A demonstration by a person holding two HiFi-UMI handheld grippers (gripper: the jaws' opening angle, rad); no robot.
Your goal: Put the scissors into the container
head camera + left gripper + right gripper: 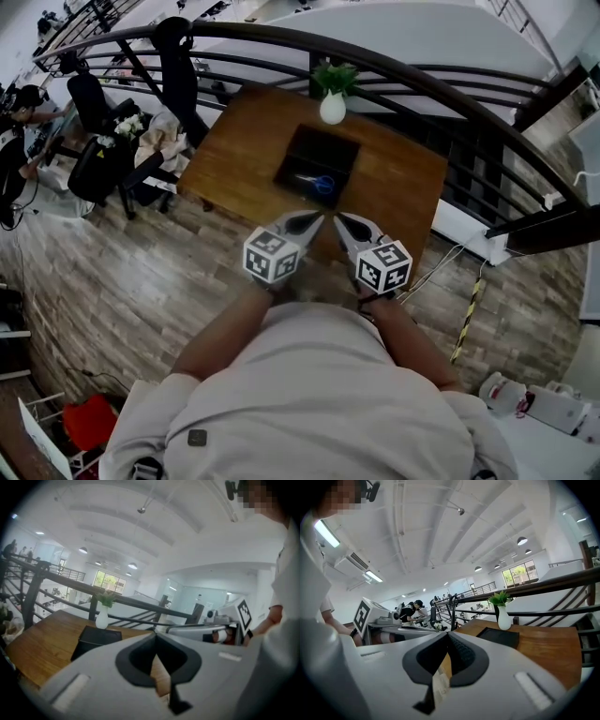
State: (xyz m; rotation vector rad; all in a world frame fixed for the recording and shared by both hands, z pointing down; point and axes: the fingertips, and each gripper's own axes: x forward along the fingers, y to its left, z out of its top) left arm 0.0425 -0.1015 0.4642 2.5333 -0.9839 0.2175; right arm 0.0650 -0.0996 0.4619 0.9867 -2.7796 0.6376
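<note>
- A person stands at the near edge of a wooden table (234, 155), holding the left gripper (315, 219) and the right gripper (340, 220) side by side above that edge, their tips close together and aimed at the far side.
- The left gripper (155, 637) has its jaws pressed together at the tips, with nothing between them; only the wood of the table shows through the gap behind the tips.
- The right gripper (448, 635) also has its jaws pressed together, and it too carries nothing.
- The scissors (320, 184), with blue handles, lie inside the black container (309, 142), toward its near right part.
- The container (96, 638) sits at the middle of the table, just beyond the tips of the two grippers; neither gripper touches it.
- A white vase (332, 109) with a green plant stands at the far edge of the table, just behind the container (499, 637).
- A dark curved railing (441, 84) runs behind the table on its far side.
- The floor (122, 281) around the table is grey wood plank, and to the far left black chairs stand by desks.
</note>
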